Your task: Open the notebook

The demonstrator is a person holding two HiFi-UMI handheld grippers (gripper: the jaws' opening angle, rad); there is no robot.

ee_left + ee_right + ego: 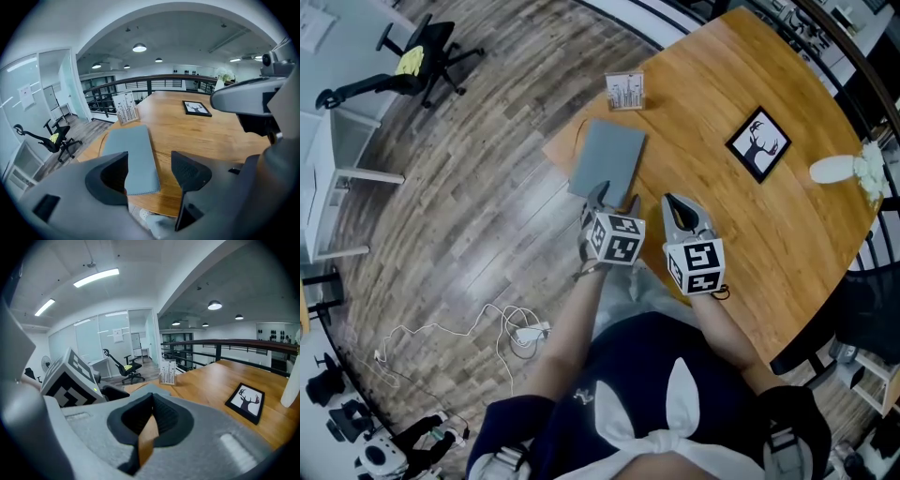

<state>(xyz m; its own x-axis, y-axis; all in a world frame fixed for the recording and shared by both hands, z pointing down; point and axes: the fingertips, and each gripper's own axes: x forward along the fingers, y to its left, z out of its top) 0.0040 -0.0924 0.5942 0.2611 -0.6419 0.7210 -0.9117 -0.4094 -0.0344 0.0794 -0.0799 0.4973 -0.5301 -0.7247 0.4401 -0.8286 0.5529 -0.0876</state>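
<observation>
Our left tongs [149, 174] stand wide apart by the closed grey notebook [607, 157] at the table [769, 253] edge, and our right tongs [151, 399] are pressed together.

No readable text, print on the card stand [625, 91] too small
</observation>
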